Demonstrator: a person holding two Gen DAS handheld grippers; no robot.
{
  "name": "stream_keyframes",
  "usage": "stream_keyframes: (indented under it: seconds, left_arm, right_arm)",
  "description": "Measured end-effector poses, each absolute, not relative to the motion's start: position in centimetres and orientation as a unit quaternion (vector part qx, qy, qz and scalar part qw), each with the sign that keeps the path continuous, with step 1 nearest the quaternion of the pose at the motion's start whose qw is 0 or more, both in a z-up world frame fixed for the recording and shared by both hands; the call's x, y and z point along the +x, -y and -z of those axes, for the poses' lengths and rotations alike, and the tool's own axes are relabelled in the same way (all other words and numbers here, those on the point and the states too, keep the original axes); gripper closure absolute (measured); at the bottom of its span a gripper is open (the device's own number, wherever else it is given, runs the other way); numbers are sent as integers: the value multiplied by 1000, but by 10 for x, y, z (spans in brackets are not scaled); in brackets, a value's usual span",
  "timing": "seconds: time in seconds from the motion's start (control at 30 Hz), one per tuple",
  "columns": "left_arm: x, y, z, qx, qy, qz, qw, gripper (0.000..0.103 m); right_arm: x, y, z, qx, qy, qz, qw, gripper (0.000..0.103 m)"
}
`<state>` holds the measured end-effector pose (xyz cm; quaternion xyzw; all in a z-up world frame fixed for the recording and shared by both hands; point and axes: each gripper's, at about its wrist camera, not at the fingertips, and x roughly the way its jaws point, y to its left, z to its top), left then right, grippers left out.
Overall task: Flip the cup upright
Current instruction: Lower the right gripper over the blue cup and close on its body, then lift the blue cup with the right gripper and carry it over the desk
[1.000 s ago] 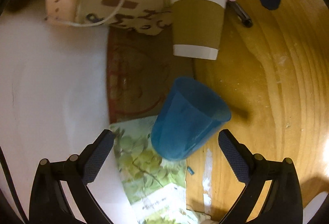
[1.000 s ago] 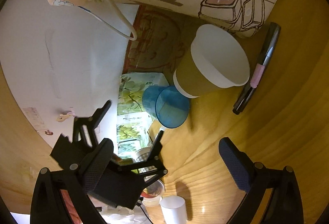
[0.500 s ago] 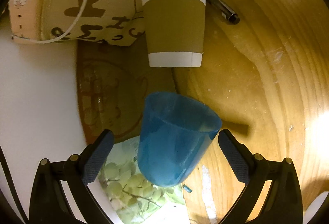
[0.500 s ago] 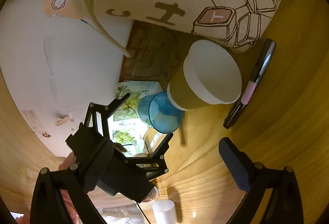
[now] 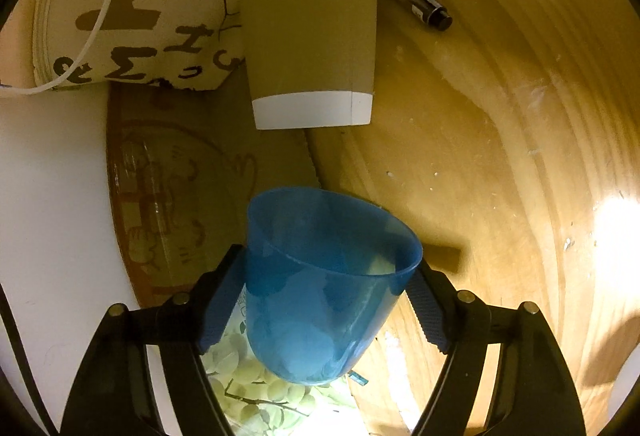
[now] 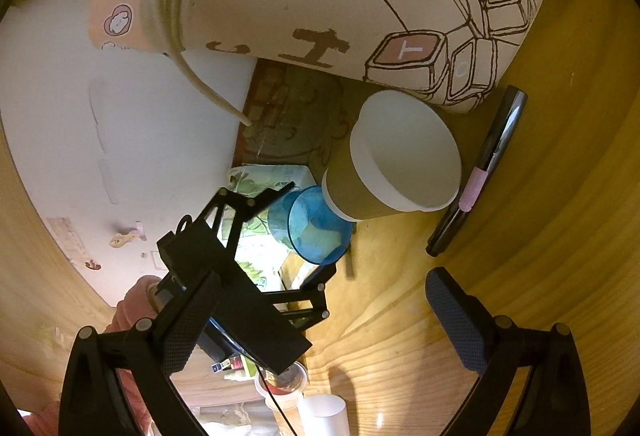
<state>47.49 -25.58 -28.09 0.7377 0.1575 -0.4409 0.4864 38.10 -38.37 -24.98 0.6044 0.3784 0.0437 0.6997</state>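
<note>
Where jaws close: blue cup (image 5: 320, 288) (tilted)

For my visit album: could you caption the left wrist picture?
Left gripper closes on a tipped blue cup, beside a paper cup and a pen on a wooden table.

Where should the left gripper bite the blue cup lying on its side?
Across the blue cup's side wall, near mid-height, approaching from its closed base end as the left gripper does here. The cup tapers and its thin wall probably flexes at the rim, so avoid the mouth, which faces the paper cup.
</note>
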Motion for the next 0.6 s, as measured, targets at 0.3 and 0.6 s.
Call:
stream_keyframes:
  seconds: [0.3,0.6]
  left_arm:
    - [486,246,275,724,-196,446,488,24]
    - [487,237,248,670,-262,455,525,25]
  right_arm:
    - [380,381,245,604,-382,-48,698,0]
    - [376,378,231,593,-385,-61,704,0]
